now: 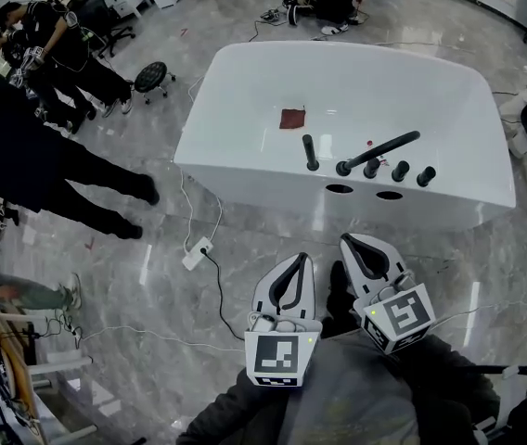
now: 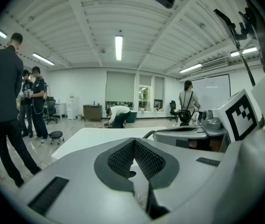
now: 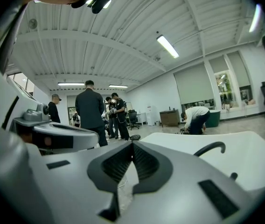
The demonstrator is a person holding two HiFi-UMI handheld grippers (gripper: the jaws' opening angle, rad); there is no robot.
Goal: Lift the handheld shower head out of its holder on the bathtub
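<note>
Facing: white bathtub (image 1: 245, 170) dead ahead, both grippers held short of its near wall, nothing touched yet.
Left gripper (image 1: 299, 260): jaws pressed together, nothing between them.
Right gripper (image 1: 350, 243): same story, pads closed tight on nothing.
Shower head (image 1: 311, 152): my read is the slim dark rod standing upright in its holder on the near rim, left of the arched spout (image 1: 381, 150) and the row of knobs (image 1: 400, 171).
Handling: looks rigid, smooth and probably slick; likely light, though a hose may drag from below. None is visible.
Where to grip: across the shaft at mid-height, above the holder, so it can slide straight up.
Needed first: one claw must spread before going in.
Also in the tub: red cloth (image 1: 292, 119), well apart from the fittings.
</note>
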